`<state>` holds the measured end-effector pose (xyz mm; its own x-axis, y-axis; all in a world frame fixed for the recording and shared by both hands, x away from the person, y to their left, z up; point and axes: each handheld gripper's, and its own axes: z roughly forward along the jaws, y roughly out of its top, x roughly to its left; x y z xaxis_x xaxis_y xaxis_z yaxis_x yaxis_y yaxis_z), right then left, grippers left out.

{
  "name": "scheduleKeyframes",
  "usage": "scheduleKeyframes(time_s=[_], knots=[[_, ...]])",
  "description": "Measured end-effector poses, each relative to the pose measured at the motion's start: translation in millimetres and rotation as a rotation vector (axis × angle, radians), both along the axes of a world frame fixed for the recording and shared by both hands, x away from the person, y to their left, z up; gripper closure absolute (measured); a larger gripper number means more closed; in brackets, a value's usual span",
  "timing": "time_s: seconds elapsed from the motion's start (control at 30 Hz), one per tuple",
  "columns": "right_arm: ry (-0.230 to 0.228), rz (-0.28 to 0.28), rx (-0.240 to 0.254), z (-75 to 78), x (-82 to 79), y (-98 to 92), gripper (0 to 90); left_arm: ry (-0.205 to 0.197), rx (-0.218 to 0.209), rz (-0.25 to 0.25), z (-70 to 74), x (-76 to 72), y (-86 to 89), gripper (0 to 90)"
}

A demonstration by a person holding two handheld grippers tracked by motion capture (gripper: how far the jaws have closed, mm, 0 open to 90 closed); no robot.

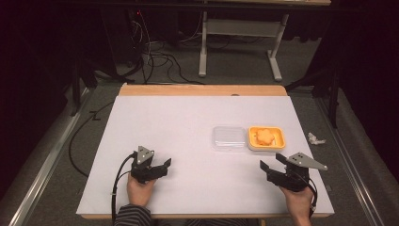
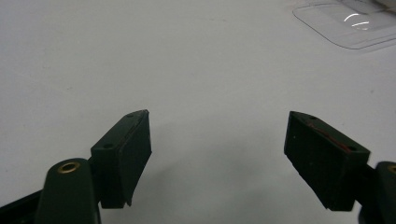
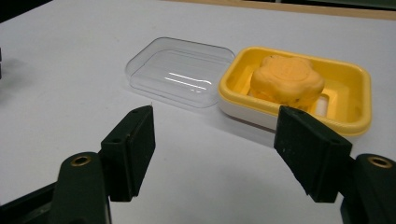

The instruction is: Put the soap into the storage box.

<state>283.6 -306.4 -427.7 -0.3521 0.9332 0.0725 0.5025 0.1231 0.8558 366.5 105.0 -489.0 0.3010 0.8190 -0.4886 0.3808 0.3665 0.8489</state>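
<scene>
A yellow soap dish [image 1: 279,139] [image 3: 352,93] sits right of centre on the white table, with an orange flower-shaped soap [image 1: 265,136] [image 3: 286,79] in it. Its clear plastic lid [image 1: 228,137] [image 3: 180,72] [image 2: 348,23] lies flat beside it on the left, touching it. My right gripper [image 1: 272,163] [image 3: 215,140] is held just near of the dish, open, with nothing between its jaws. My left gripper [image 1: 162,167] [image 2: 217,144] rests at the near left of the table, open and empty, its jaws facing toward the lid.
The white table top [image 1: 179,127] has a wooden strip [image 1: 202,90] along its far edge. A crumpled white scrap [image 1: 315,139] lies on the floor right of the table. Cables [image 1: 155,56] and a table frame [image 1: 240,42] stand beyond the far edge.
</scene>
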Motion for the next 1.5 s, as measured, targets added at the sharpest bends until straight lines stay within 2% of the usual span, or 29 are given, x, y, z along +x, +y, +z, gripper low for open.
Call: scheduleKeyframes(time_s=[0.33, 0.4, 0.47, 0.97, 1.03, 1.3, 1.5], knots=[[0.002, 0.041, -0.006, -2.6, 8.5, 12.6, 29.9, -0.002, -0.008, 0.003, 0.3, -0.2, -0.4, 23.4], [0.002, 0.042, 0.001, -3.8, 9.4, 13.5, 30.2, -0.006, 0.002, 0.001, -0.1, -0.5, -0.3, 23.3], [0.013, 0.05, -0.005, -6.5, 11.9, 16.6, 30.4, -0.003, -0.012, 0.004, 0.4, -0.3, -0.6, 23.2], [0.042, 0.075, -0.01, -19.1, 30.0, 31.6, 32.3, -0.013, -0.005, -0.001, 0.5, -1.4, -0.1, 22.3], [0.043, 0.075, -0.028, -21.2, 32.3, 33.6, 32.6, -0.018, -0.007, -0.005, 0.6, -1.9, -0.4, 21.9], [0.077, 0.08, -0.031, -32.1, 40.5, 37.1, 32.7, -0.017, -0.005, -0.005, 0.6, -2.2, -0.7, 21.9], [0.093, 0.076, -0.066, -37.6, 44.6, 39.5, 32.8, -0.017, -0.002, -0.004, 0.4, -1.9, -0.5, 21.9]])
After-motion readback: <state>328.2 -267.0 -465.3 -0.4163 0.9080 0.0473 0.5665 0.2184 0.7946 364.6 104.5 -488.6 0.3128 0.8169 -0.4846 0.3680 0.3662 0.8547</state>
